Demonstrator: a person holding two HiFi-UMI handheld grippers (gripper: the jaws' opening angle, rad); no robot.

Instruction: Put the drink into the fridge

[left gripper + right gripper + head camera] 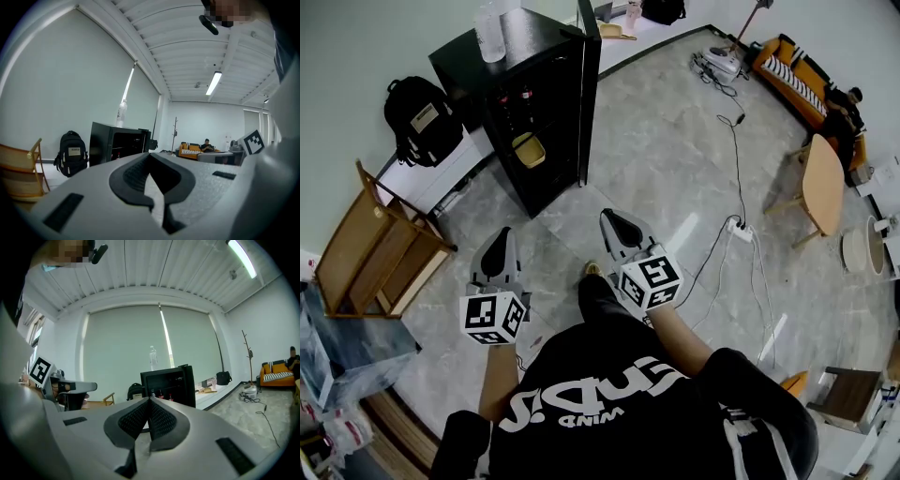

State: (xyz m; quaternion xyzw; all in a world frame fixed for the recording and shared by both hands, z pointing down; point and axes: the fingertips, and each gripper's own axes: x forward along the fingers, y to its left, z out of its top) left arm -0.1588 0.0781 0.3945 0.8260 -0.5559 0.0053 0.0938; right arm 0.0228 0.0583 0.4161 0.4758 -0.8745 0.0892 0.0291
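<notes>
A grey marble-patterned tiled floor [675, 159] fills most of the head view, with a white power strip and black cables trailing across its right side. At the floor's far left edge, against the pale wall, stands the tall black cabinet fridge [530, 47]. Its black door [589, 103] is swung wide open, so the shelves face the person and nothing has to be opened before loading. An orange striped sofa [802, 75] sits in the far right corner and a round wooden side table [825, 183] stands nearer along the right edge, both well clear of the route. A light wooden chair frame [380, 248] leans at the left edge, and a black fabric backpack [420, 120] rests against the wall just beside the fridge. The left grey plastic gripper [150, 157] and the right grey plastic gripper [150, 401] are held side by side and about level, aimed at the fridge. Both sets of tongs are pressed together with nothing between them, sensibly enough, since there is nothing within reach to take. The drink, a clear plastic bottle [490, 33], stands upright on the fridge's top, nearer its left edge than the door side, not yet picked up. Small red-capped bottles show on a shelf inside.
</notes>
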